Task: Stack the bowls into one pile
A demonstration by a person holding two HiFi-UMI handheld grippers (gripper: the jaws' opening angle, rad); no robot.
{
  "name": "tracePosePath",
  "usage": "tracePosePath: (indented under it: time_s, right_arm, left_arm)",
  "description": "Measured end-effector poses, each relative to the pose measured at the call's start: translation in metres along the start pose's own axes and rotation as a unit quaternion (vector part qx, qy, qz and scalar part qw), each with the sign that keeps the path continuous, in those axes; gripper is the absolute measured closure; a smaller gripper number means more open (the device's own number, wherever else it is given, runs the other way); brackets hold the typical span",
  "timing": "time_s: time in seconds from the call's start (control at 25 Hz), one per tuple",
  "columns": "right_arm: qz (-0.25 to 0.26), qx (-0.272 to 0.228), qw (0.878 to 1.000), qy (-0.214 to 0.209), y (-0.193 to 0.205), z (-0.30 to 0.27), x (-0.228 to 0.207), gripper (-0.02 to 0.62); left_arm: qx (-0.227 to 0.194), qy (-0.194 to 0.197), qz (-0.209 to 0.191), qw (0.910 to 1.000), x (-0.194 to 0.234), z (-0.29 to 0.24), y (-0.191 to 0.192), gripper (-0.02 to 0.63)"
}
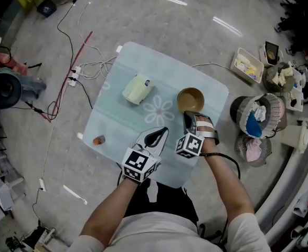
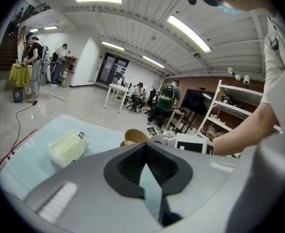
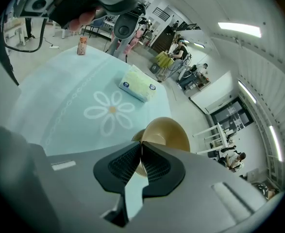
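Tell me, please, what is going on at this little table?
A person stands over a small cloth-covered table with a gripper in each hand. The left gripper and the right gripper both have their jaws together and hold nothing. The right gripper hovers just short of a tan bowl; whether that is one bowl or a pile, I cannot tell. A pale packet and a small orange can lie apart from it.

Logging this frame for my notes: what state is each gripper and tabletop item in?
left gripper: shut, empty.
right gripper: shut, empty, near the bowl.
bowl: upright, mouth up, untouched.
tissue pack: lying flat.
small can: standing upright.
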State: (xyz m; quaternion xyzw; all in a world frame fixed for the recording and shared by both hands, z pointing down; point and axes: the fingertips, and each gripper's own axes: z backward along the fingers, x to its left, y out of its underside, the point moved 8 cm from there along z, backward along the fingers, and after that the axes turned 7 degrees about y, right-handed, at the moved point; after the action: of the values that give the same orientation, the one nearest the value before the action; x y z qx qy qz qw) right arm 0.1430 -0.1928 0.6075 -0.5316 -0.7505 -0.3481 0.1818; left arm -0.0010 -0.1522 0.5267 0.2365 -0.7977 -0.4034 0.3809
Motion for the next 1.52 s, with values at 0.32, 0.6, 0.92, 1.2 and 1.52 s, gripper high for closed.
tracePosePath:
  time_s: [0.32, 0.6, 0.92, 1.2, 1.52]
  right_arm:
    - [-0.024, 0.006, 0.999, -0.025, 0.010, -0.023, -0.001, 0.572]
    - [-0.064, 0.004, 0.997, -0.046, 0.007, -0.023, 0.003, 0.530]
    - [-0.158, -0.019, 0.987, -0.039, -0.004, 0.005, -0.003, 0.528]
    - [-0.285, -0.057, 0.957, -0.001, -0.040, 0.056, -0.022, 0.532]
    - [-0.405, -0.093, 0.909, 0.037, -0.078, 0.141, -0.024, 0.580]
  left_arm:
    - [0.002, 0.003, 0.008, 1.0000, 0.008, -0.020, -0.004, 0.600]
    - [0.009, -0.001, 0.011, 0.9999, 0.011, -0.021, -0.001, 0.600]
    - [0.008, -0.003, 0.022, 0.9997, 0.001, -0.014, -0.002, 0.600]
    - [-0.011, -0.007, 0.015, 0.9998, -0.003, 0.017, -0.019, 0.600]
    - [-0.024, 0.004, 0.000, 0.9997, -0.029, 0.078, -0.037, 0.600]
